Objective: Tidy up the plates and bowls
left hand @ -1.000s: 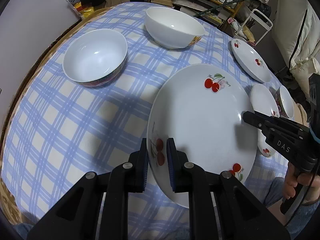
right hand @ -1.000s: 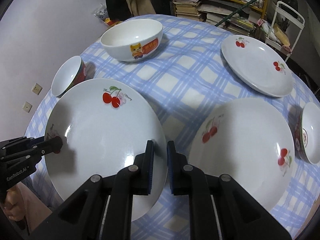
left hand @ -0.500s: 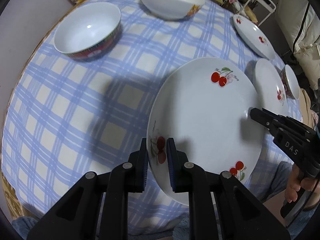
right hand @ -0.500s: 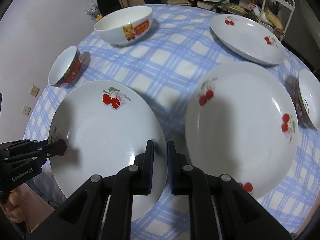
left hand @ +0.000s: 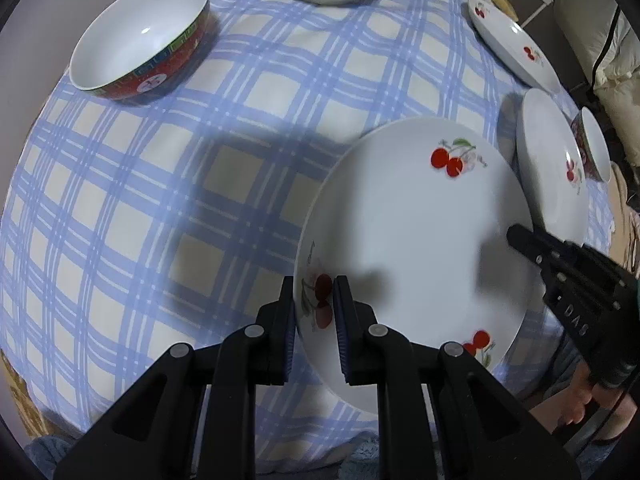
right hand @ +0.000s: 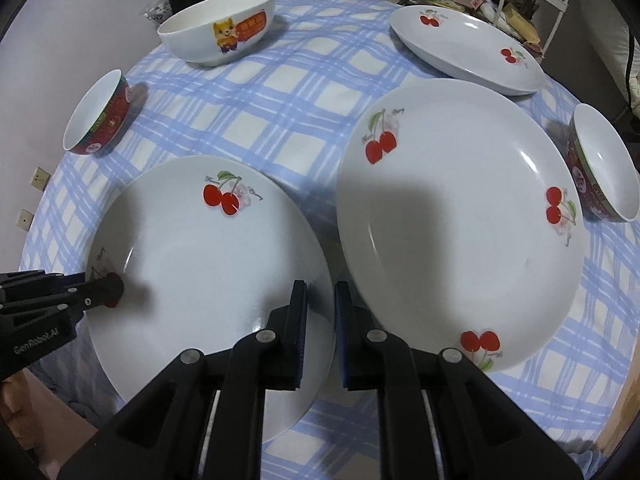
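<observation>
A white cherry-print plate (left hand: 400, 248) hangs a little above the blue checked tablecloth (left hand: 120, 208) and casts a shadow on it. My left gripper (left hand: 314, 292) is shut on its left rim, over a cherry motif. My right gripper (right hand: 320, 292) is shut on the opposite rim of the same plate (right hand: 200, 256). Each gripper shows in the other's view: the right gripper (left hand: 515, 237) and the left gripper (right hand: 114, 288). A second cherry plate (right hand: 460, 224) lies on the cloth just right of the held one. A third plate (right hand: 464, 48) lies farther back.
A white bowl with a cat picture (right hand: 220, 28) stands at the back. One red-sided bowl (right hand: 100, 120) is at the left, another (right hand: 604, 164) at the right table edge. A person's hand (left hand: 576, 404) grips the right tool. Shelves and a white rack stand behind the table.
Both grippers have lowered the held plate toward the tablecloth and brought it closer to the second cherry plate. Both grips have stayed the same.
</observation>
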Motion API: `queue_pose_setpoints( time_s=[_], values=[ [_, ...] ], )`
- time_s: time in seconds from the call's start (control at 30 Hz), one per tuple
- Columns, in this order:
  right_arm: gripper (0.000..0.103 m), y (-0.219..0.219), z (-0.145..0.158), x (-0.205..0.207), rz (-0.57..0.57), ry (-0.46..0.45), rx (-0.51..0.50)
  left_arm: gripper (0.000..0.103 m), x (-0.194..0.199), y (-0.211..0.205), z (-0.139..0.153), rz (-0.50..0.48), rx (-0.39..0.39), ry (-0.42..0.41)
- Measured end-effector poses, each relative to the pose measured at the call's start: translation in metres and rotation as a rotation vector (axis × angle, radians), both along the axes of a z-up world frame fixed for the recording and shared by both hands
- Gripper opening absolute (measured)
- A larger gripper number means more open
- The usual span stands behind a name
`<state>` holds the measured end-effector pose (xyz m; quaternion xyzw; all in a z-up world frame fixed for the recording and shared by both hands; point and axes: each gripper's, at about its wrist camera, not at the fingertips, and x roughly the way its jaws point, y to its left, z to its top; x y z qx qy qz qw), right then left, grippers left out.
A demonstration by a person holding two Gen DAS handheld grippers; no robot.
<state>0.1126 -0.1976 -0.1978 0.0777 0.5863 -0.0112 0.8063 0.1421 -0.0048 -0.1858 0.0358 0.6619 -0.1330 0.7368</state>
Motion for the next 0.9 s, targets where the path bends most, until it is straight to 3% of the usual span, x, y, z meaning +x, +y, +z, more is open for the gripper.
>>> queue_pose_setpoints(
  time_s=[0.6, 0.73, 0.9],
  values=[
    [0.015, 0.005, 0.006, -0.003, -0.025, -0.020, -0.049, 0.017, 0.006, 0.000, 0.001, 0.024, -0.019, -0.006],
    [0.015, 0.002, 0.021, -0.011, -0.050, -0.070, -0.012, 0.019, 0.001, 0.005, 0.014, 0.020, -0.009, -0.055],
    [0.015, -0.008, 0.045, -0.016, -0.077, -0.131, 0.016, 0.023, -0.007, 0.008, 0.049, 0.004, 0.002, -0.196]
  ],
)
